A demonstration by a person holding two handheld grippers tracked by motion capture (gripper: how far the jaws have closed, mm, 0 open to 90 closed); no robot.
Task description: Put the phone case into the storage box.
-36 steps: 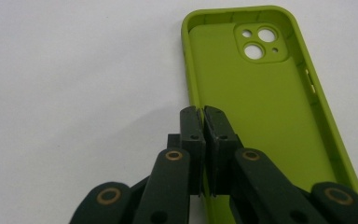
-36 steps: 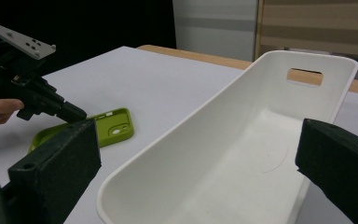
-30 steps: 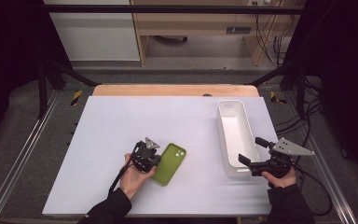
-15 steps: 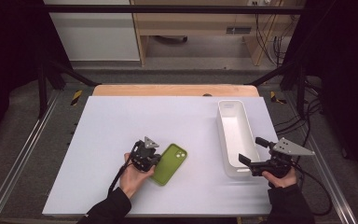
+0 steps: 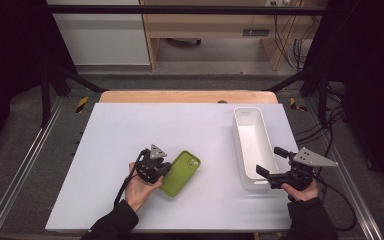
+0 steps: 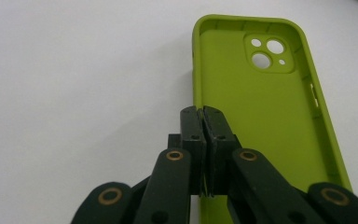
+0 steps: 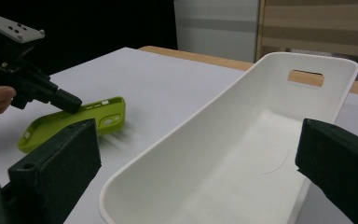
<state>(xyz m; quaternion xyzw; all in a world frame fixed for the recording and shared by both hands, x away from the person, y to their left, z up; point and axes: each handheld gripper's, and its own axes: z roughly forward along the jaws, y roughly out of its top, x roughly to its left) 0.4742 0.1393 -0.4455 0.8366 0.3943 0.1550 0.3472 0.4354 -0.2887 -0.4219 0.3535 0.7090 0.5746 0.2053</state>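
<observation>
**High view: green phone case pinched by its rim, white tray waits**

High view shows the left tongs (image 5: 163, 169) clamped on the long edge of a lime-green phone case (image 5: 181, 172) lying hollow side up on the white tabletop (image 5: 130, 125), at about 6 o'clock from the tabletop's centre. In the left gripper view the jaws stand pressed together with the thin side wall of the phone case (image 6: 261, 116) caught between them, the camera cut-out at its far end. At 3 o'clock, well apart from the case, the right tongs (image 5: 270, 161) stand wide open, one jaw on either side of the near end of a long white tray (image 5: 252, 145); whether the pads touch its walls I cannot tell.

The case looks light and rubbery, likely to flex and droop when lifted by one edge, though its matt skin should resist slipping. The rim is the only raised part to take; a hold nearer the middle of the long side would probably keep it level. The tray (image 7: 242, 154) appears stiff, light plastic with a handle slot.
</observation>
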